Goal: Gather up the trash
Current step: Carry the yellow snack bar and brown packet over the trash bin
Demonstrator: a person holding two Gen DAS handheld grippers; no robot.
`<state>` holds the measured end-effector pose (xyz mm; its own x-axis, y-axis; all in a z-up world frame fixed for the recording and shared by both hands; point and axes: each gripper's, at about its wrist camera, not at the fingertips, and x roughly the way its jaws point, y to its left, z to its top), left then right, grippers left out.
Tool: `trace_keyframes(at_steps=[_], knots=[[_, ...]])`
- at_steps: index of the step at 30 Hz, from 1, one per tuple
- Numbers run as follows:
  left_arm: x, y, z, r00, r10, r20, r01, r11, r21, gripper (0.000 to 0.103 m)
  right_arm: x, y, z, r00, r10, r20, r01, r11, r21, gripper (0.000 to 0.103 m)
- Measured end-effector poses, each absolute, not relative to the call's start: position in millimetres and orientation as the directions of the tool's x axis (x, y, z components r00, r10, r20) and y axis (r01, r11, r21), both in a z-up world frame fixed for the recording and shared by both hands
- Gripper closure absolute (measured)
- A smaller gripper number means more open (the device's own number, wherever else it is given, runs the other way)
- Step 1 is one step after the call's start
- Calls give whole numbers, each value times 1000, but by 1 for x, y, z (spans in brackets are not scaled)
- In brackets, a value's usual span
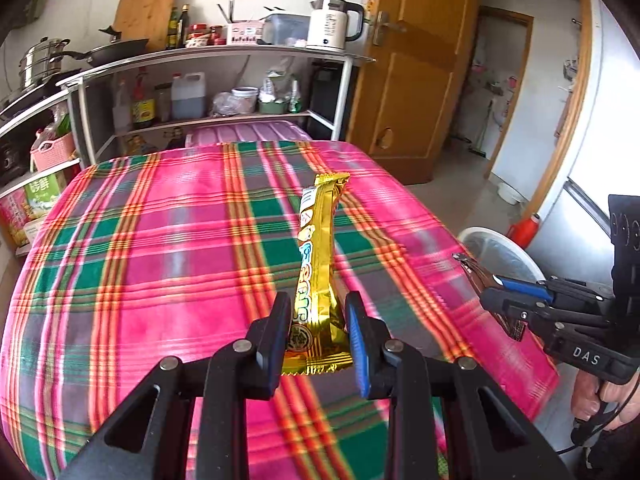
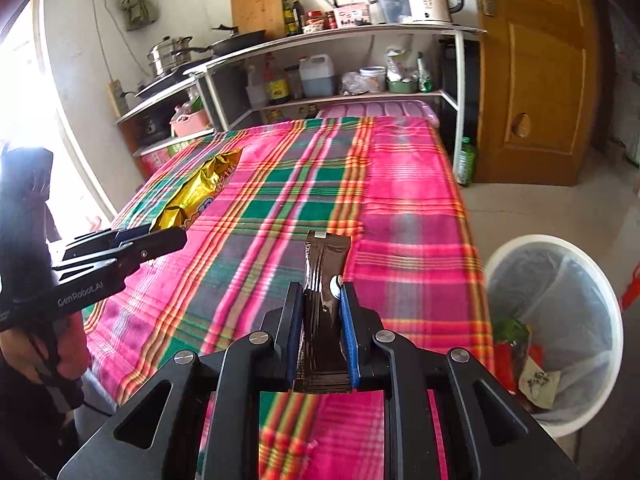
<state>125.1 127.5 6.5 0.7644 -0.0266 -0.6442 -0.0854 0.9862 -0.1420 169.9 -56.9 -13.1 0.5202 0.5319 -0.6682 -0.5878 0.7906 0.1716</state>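
A table [image 1: 140, 240] under a pink, green and orange plaid cloth [image 2: 280, 184] fills most of both views. Behind it stand white shelves [image 1: 224, 56] crowded with pots, bottles and a white kettle [image 1: 332, 22], and to the right of those is a wooden door [image 1: 416, 80]. On the floor just off the table's right edge sits a white bin [image 2: 600, 288] lined with a clear bag (some coloured scraps already lie inside).

The left gripper [image 1: 318, 336] is clamped on a gold wrapper [image 1: 320, 248], pinching it near its lower end so that the rest of the packet stands up and away over the cloth. From the right wrist view that same wrapper shows at the far left, sticking out beyond the left gripper's tips.

The right gripper [image 2: 320, 320] is closed around a brown wrapper [image 2: 324, 276], which pokes up between the two fingers above the table's right half, near the bin. A hand [image 1: 600, 396] grips the right gripper's handle.
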Motion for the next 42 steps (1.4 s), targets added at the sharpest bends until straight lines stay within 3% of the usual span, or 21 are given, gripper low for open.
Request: trace_keyframes(at_steps=[22, 42], knots=[[148, 11, 30, 771, -190, -608, 125, 981, -148, 74, 161, -172, 6, 647, 456, -611, -425, 881, 208, 84], [189, -55, 18, 726, -297, -620, 245, 955, -169, 74, 186, -237, -14, 676, 379, -632, -296, 925, 238, 84]])
